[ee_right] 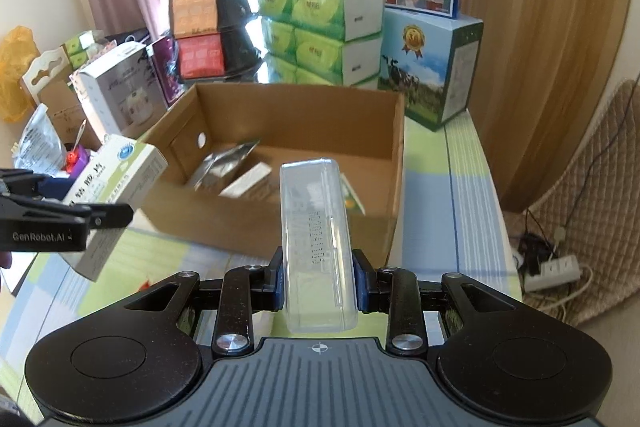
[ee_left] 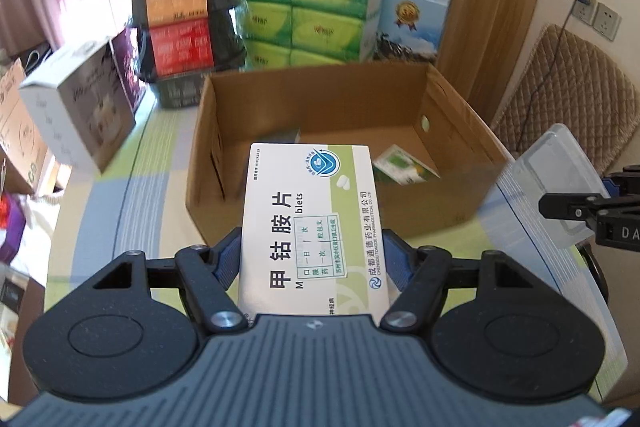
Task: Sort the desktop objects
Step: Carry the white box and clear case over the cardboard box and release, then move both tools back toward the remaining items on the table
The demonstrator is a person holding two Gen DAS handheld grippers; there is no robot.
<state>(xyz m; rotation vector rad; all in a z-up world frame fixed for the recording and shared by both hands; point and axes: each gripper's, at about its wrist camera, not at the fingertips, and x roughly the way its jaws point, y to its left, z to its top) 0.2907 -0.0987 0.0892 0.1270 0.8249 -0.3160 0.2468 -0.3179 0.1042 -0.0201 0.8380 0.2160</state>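
The table point(ee_right: 460, 187) wears a cloth of pale green, blue and white blocks; an open cardboard box point(ee_right: 280, 227) sits on it near the middle, its brown walls bare; behind the box, against the window, stands a stack of green tissue packs point(ee_right: 320, 39), wrapped in clear film; to their left, stacked dark packs with orange and red labels point(ee_right: 208, 35); to their right, at the table's far corner, a blue milk carton box point(ee_right: 432, 75) with a taller picture box on top of it; at the left edge a white box point(ee_left: 76, 107) lies tilted, beside a purple one point(ee_left: 128, 67).
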